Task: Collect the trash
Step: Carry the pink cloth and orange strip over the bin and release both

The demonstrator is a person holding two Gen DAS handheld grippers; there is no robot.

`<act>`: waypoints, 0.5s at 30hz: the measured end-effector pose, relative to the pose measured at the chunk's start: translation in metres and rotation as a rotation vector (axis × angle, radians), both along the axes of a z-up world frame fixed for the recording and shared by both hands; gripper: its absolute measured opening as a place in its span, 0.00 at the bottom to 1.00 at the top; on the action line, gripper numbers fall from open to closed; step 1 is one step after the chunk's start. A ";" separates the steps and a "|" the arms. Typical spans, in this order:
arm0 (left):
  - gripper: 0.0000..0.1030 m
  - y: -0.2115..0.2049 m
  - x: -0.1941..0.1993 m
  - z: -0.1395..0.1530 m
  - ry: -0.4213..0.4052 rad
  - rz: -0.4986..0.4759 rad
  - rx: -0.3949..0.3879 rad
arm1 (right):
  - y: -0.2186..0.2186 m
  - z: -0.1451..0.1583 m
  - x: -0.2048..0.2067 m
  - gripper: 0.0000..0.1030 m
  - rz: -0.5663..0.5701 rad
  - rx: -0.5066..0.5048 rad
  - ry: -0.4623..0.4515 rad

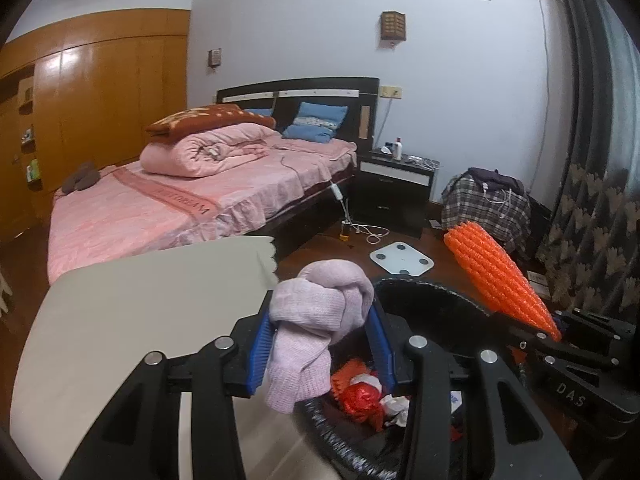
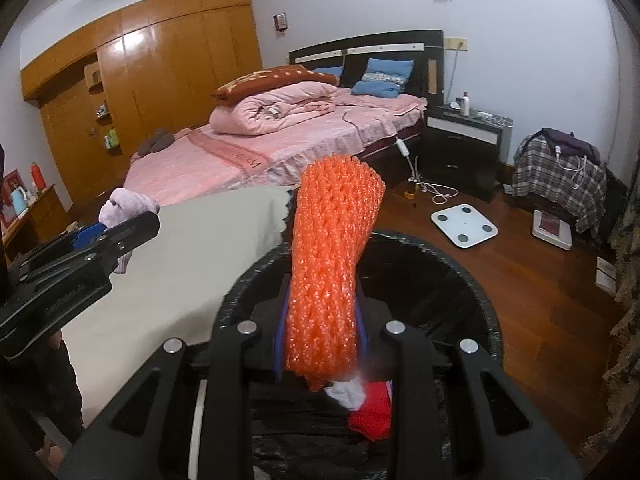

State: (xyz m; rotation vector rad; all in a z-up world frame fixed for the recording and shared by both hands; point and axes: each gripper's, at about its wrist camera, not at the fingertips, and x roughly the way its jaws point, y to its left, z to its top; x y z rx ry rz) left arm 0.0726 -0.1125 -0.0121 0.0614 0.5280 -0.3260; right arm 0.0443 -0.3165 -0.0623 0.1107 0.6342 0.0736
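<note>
My left gripper (image 1: 320,344) is shut on a knotted pale lilac knit cloth (image 1: 320,308), which hangs between its blue pads over the near rim of a black-lined trash bin (image 1: 424,292). Inside the bin lie red, orange and white scraps (image 1: 362,394). My right gripper (image 2: 320,336) is shut on an orange foam net sleeve (image 2: 332,248), which stands up from its pads above the same bin (image 2: 452,264). In the left wrist view the orange sleeve (image 1: 496,276) and the right gripper (image 1: 556,336) show at the right. The right wrist view has the left gripper (image 2: 120,228) with the lilac cloth (image 2: 128,204) at its left.
A beige cloth-covered table (image 1: 152,304) lies left of the bin. Beyond it stand a bed with pink bedding (image 1: 192,192), a black nightstand (image 1: 394,188) and a chair draped in plaid (image 1: 488,204). A white scale (image 1: 402,258) and cables lie on the wooden floor.
</note>
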 end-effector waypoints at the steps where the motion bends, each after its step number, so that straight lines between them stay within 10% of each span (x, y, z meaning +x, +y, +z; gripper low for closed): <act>1: 0.42 -0.003 0.002 -0.001 0.001 -0.006 0.002 | -0.003 -0.001 0.001 0.25 -0.006 0.001 0.001; 15: 0.42 -0.065 0.037 -0.036 0.046 -0.113 0.010 | -0.052 -0.045 0.014 0.26 -0.080 0.007 0.071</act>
